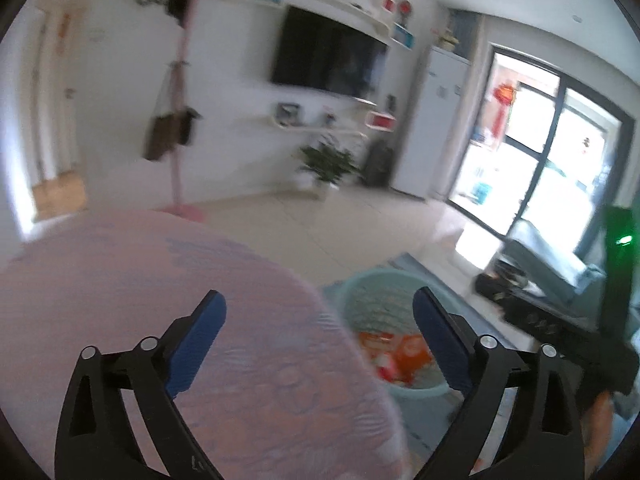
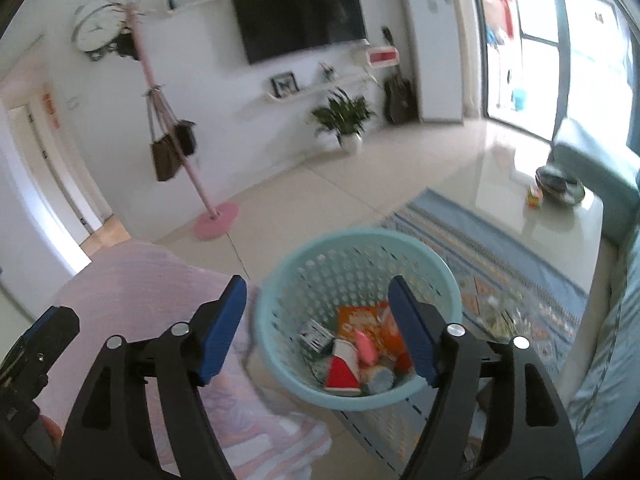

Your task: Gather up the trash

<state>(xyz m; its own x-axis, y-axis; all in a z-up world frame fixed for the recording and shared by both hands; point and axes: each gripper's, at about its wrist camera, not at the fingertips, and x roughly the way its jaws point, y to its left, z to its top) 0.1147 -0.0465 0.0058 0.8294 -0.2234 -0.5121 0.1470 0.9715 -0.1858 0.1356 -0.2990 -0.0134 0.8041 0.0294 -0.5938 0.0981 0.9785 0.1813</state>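
A light teal perforated basket (image 2: 288, 276) stands on the floor beside a table with a pink cloth (image 2: 140, 288). Inside lie several pieces of trash (image 2: 360, 344): orange wrappers, a red and white carton, a pink item, a small dark box. My right gripper (image 2: 318, 296) is open and empty above the basket's near rim. My left gripper (image 1: 320, 312) is open and empty over the pink cloth's (image 1: 140, 280) edge; the basket (image 1: 376, 284) with orange trash (image 1: 400, 354) shows between its fingers. The right gripper's body (image 1: 616, 320) appears at the right edge.
A blue patterned rug (image 2: 500, 256) lies under the basket. A glossy white coffee table (image 2: 540, 216) with a dark bowl (image 2: 560, 186) stands right, a teal sofa (image 2: 600, 160) beyond. A pink coat stand (image 2: 212, 216), potted plant (image 2: 346, 116) and TV wall are farther off.
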